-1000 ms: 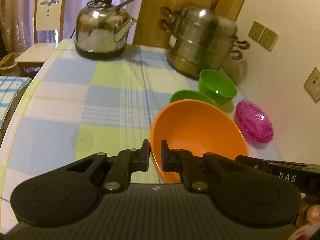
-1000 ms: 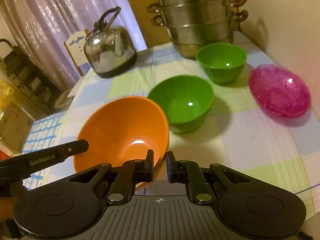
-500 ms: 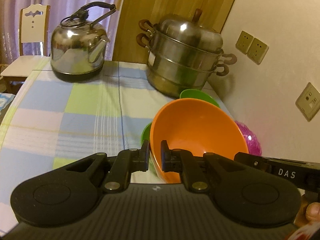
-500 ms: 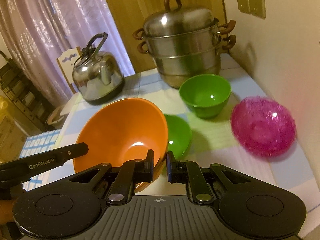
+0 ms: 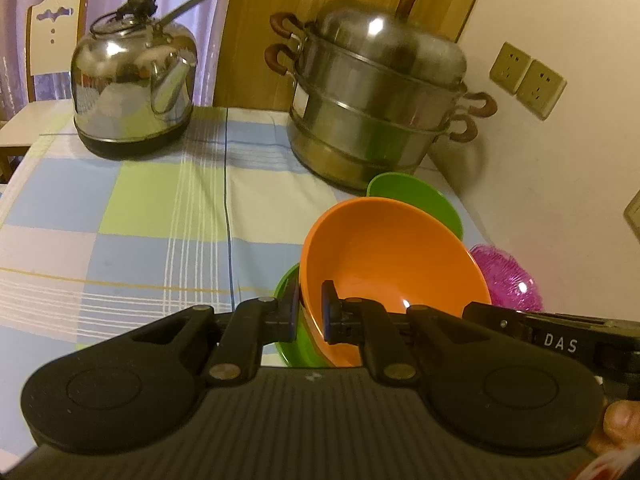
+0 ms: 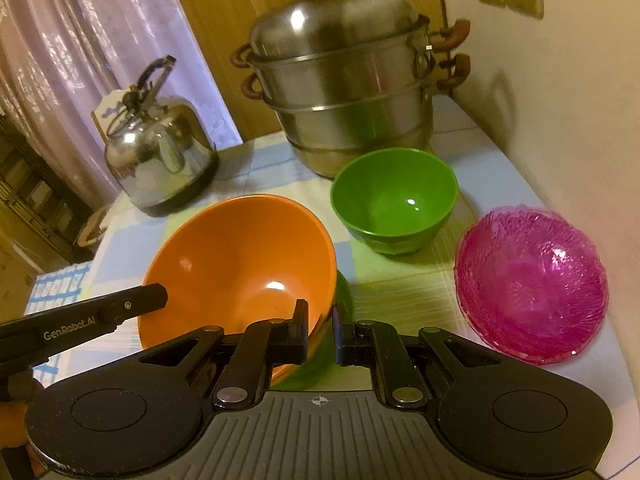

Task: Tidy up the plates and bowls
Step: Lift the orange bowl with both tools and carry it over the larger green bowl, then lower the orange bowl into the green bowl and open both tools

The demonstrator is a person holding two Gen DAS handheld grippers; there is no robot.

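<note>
Both grippers are shut on the rim of one orange bowl (image 5: 384,256), which also shows in the right wrist view (image 6: 240,264). My left gripper (image 5: 310,312) pinches its left rim; my right gripper (image 6: 320,334) pinches its right rim. The orange bowl sits tilted over a green bowl (image 5: 288,300), of which only an edge shows beneath it (image 6: 344,292). A second green bowl (image 6: 394,208) stands behind on the checked tablecloth (image 5: 160,208), also partly seen in the left wrist view (image 5: 416,192). A pink glass bowl (image 6: 532,284) stands at the right.
A steel steamer pot (image 6: 344,80) and a steel kettle (image 6: 160,152) stand at the back of the table. A wall with sockets (image 5: 528,80) runs along the right side. A chair (image 5: 48,40) stands beyond the far left edge.
The orange bowl, held by both grippers, has moved forward and come down over the nearer green bowl, now almost hiding it.
</note>
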